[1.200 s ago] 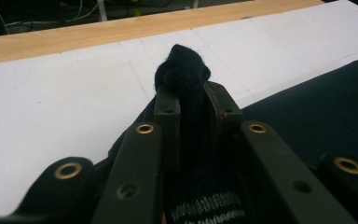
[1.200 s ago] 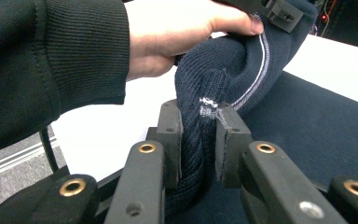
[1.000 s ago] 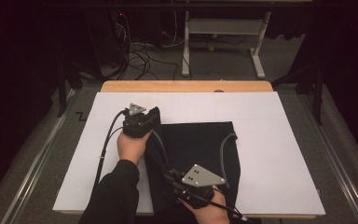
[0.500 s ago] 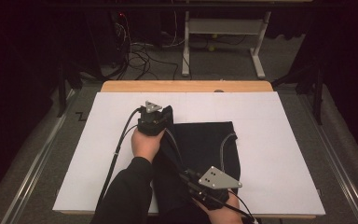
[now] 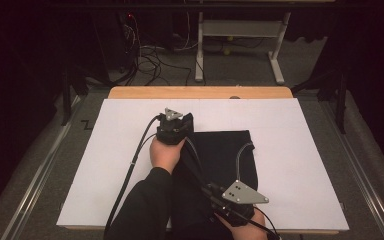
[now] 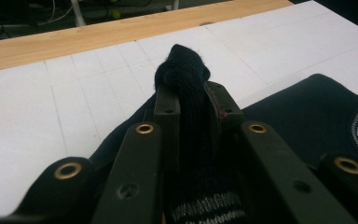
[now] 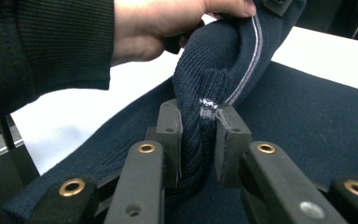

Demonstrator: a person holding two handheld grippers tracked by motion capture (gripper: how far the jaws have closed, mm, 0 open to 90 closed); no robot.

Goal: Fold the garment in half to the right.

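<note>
2 grippers pinch a dark garment (image 5: pixel 225 165) lying on the white board (image 5: pixel 300 165), left gripper (image 6: pixel 189 100) at its far corner, right gripper (image 7: pixel 198 140) at its near edge; uneven pulling could slip the bunched knit free.

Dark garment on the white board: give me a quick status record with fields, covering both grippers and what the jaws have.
work in hand: folding a dark garment on the white board
left gripper: jaws shut on a bunched ribbed edge of the garment, at the far left corner of the cloth
right gripper: jaws shut on a ribbed fold with white stitching, near the table's front edge
garment body: lies flat on the board between the two grips
left hand: wraps its gripper from behind
table edge: bare wood strip beyond the board
</note>
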